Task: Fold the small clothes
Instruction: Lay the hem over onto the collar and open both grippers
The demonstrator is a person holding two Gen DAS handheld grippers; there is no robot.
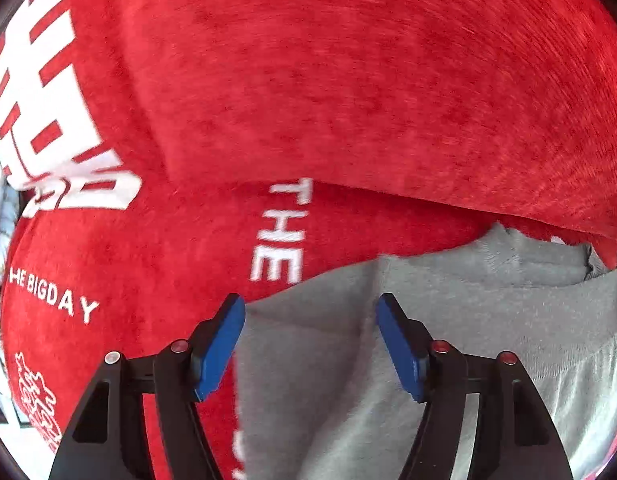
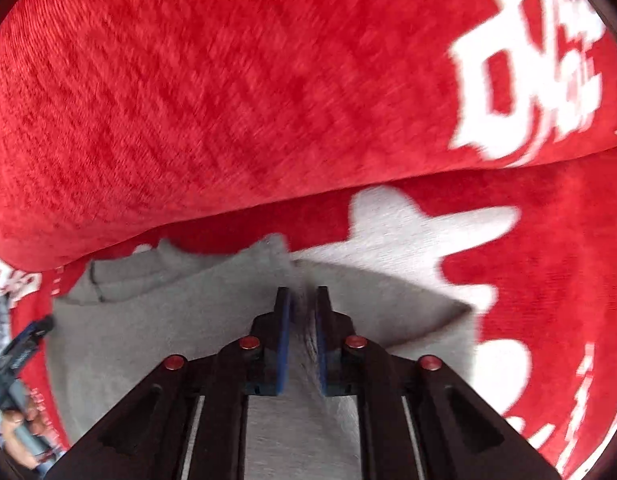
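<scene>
A small grey knit garment (image 1: 488,320) lies on a red cloth with white print. My left gripper (image 1: 310,304) is open, its blue pads spread over the garment's left part, holding nothing. In the right wrist view the same grey garment (image 2: 148,320) lies flat, its collar at the back left. My right gripper (image 2: 303,294) is shut on a pinched ridge of the grey fabric near the garment's right shoulder. The left gripper (image 2: 24,344) shows at that view's left edge.
The red cloth (image 1: 348,80) rises in a padded fold behind the garment, with white letters "THE BIGDAY" (image 1: 52,296) at the left. In the right wrist view, white shapes (image 2: 420,224) are printed on the red cloth right of the garment.
</scene>
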